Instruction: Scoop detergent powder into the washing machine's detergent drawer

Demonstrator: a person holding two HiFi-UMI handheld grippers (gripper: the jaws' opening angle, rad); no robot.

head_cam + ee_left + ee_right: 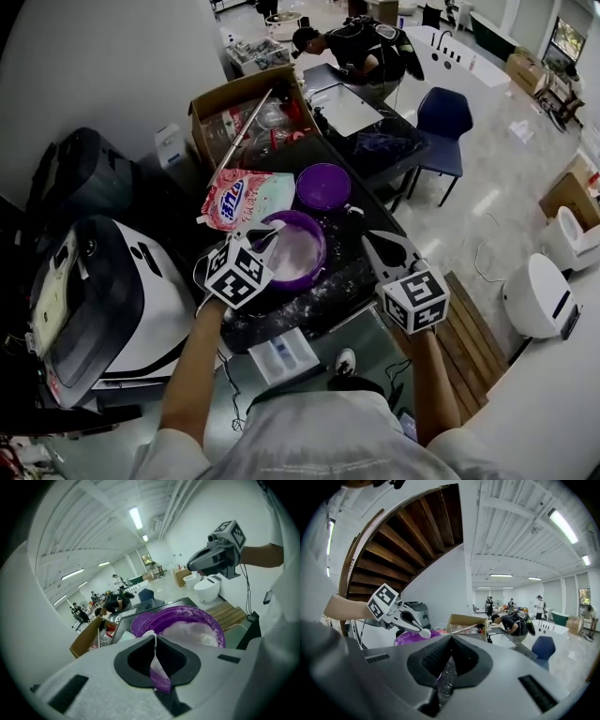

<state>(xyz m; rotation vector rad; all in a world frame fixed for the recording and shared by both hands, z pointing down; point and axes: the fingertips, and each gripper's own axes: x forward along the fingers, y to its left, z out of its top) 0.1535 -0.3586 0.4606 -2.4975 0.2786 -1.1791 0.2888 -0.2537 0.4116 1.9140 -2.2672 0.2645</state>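
Note:
A purple bowl (298, 251) of white detergent powder (193, 634) sits on the dark speckled table (352, 272). My left gripper (265, 236) is shut on the thin handle of a small white scoop (424, 633), which hangs just over the bowl's near-left rim. In the left gripper view the handle shows edge-on where the jaws (155, 641) meet. My right gripper (372, 242) hovers to the right of the bowl, shut, with nothing seen between its jaws. A white washing machine (103, 300) with a dark lid stands at the left.
A detergent bag (246, 199) and a purple lid (323, 186) lie behind the bowl. An open cardboard box (246, 112) is farther back. A small white tray (281, 354) sits below the table's front edge. A blue chair (442, 117) and a wooden pallet (469, 328) stand to the right.

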